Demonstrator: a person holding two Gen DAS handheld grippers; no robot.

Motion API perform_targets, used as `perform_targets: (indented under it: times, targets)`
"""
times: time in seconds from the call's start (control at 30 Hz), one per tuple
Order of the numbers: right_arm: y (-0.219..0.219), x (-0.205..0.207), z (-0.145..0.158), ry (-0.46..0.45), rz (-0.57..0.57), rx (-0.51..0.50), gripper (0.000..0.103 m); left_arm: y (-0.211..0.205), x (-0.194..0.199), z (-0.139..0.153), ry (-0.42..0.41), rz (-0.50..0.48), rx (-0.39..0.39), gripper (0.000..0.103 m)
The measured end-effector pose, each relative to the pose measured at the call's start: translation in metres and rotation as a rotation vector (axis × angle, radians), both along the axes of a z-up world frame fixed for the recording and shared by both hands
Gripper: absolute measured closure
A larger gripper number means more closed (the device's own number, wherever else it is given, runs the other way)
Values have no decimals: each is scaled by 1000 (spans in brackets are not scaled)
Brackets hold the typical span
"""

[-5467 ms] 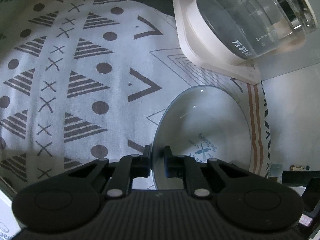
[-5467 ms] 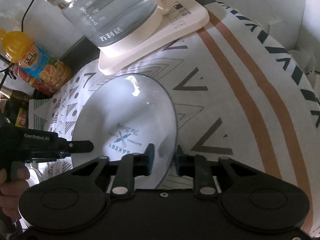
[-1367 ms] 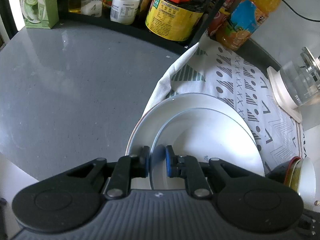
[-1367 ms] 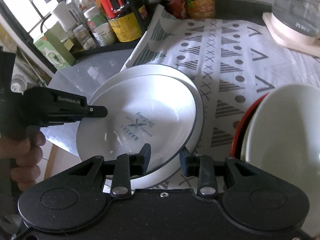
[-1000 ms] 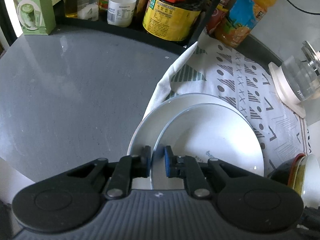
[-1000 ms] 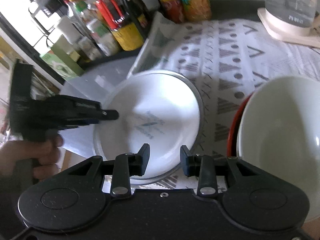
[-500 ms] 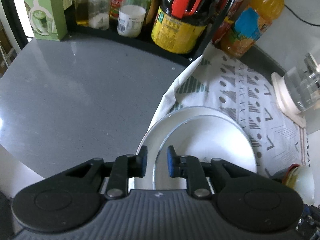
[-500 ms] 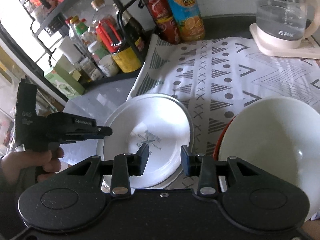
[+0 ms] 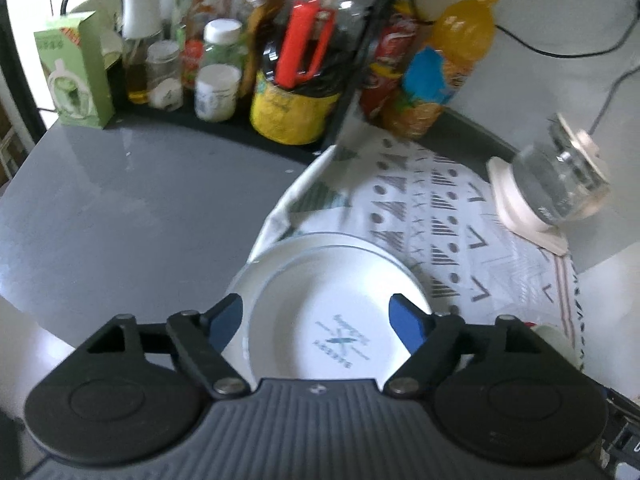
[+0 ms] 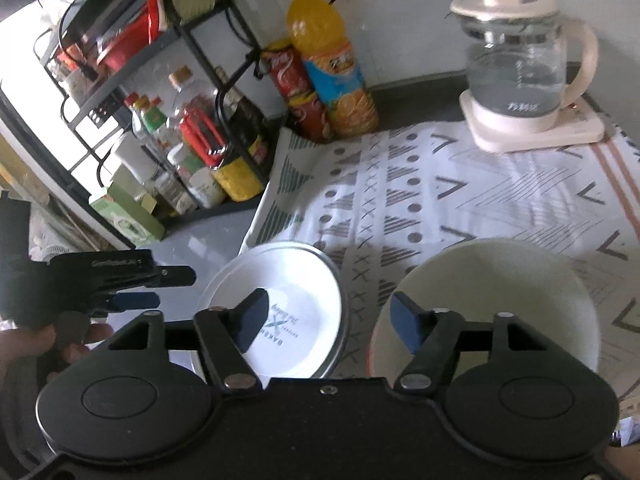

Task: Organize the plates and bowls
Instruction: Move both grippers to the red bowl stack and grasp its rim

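A small white plate with a printed logo lies stacked on a larger white plate at the left edge of the patterned cloth. My left gripper hovers above them, its jaws opening wide, with nothing pressed between the pads. My right gripper also hangs above the stacked plate, jaws opening and holding nothing. To the right stands a white bowl nested in a red-rimmed bowl. In the right wrist view the left gripper is left of the plates, held by a hand.
A black rack of bottles and jars stands at the back left, with a large oil bottle. An orange juice bottle and a glass kettle on its base stand at the back. Grey countertop lies left of the cloth.
Both grippers have let go of the small plate, which now rests on the larger plate. Their jaws have spread wide, and both have risen and drawn back from the stack.
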State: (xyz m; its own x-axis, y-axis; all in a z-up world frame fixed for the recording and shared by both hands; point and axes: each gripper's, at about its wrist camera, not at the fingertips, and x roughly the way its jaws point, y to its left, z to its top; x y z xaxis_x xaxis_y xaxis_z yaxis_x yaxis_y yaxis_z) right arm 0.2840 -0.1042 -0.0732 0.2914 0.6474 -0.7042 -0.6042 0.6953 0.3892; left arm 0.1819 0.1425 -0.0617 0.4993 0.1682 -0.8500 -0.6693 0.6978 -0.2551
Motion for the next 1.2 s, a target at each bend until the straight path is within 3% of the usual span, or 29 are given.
perform_targets:
  times: [0.1,0.3,0.63,0.87,1.2]
  targets:
    - [-12,1,3,-13,-16,8,24,-14,4,6,-19,-27,-9,23]
    - [-33,9,3,-24,-57,-9,18,-42,19,13,-45,-101,-21,22]
    - [-69,24,-4,-22,-157,-24,15,-78,51,12,-57,-212,-33,22]
    - [-88,34,-15,-3,-201,-43,14,-103,76,-3,-32,-286,-59,23]
    - [-98,39,-46,51,-229,-98,14,-114,93,-39,24,-319,-120,24]
